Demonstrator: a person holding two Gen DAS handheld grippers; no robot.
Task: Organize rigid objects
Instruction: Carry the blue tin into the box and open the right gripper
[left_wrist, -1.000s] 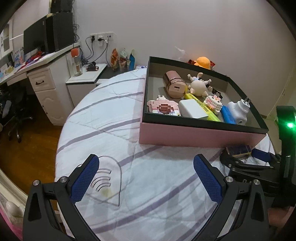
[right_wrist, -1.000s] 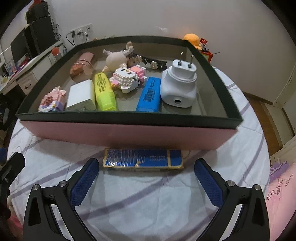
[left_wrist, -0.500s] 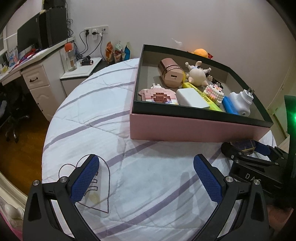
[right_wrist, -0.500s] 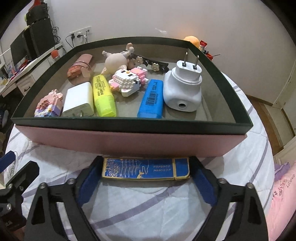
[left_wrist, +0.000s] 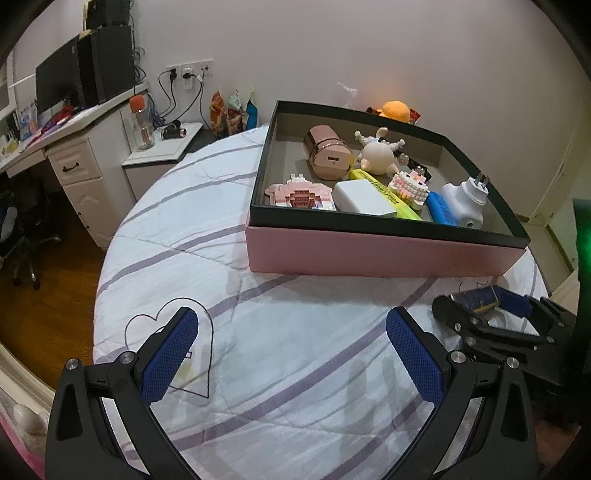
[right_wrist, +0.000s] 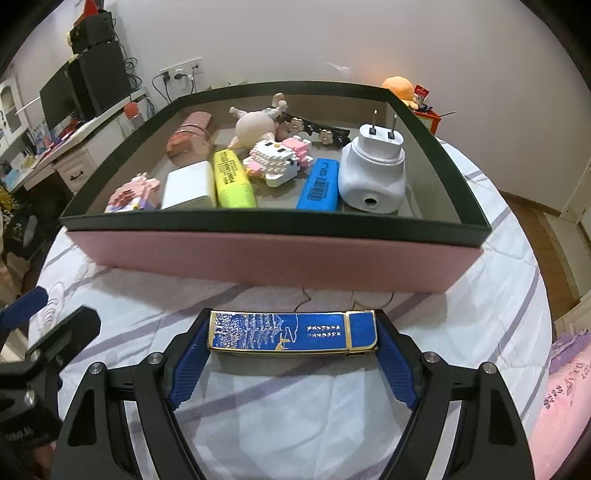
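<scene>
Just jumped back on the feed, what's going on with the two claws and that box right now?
The right claw is clamped across the ends of a blue and gold flat case, just in front of the pink box on the bed. The box already holds a white plug adapter, a yellow highlighter, brick toys and other small items. The left claw hangs open and empty over the striped quilt.

Both wrist views downward; shared pink box
</scene>
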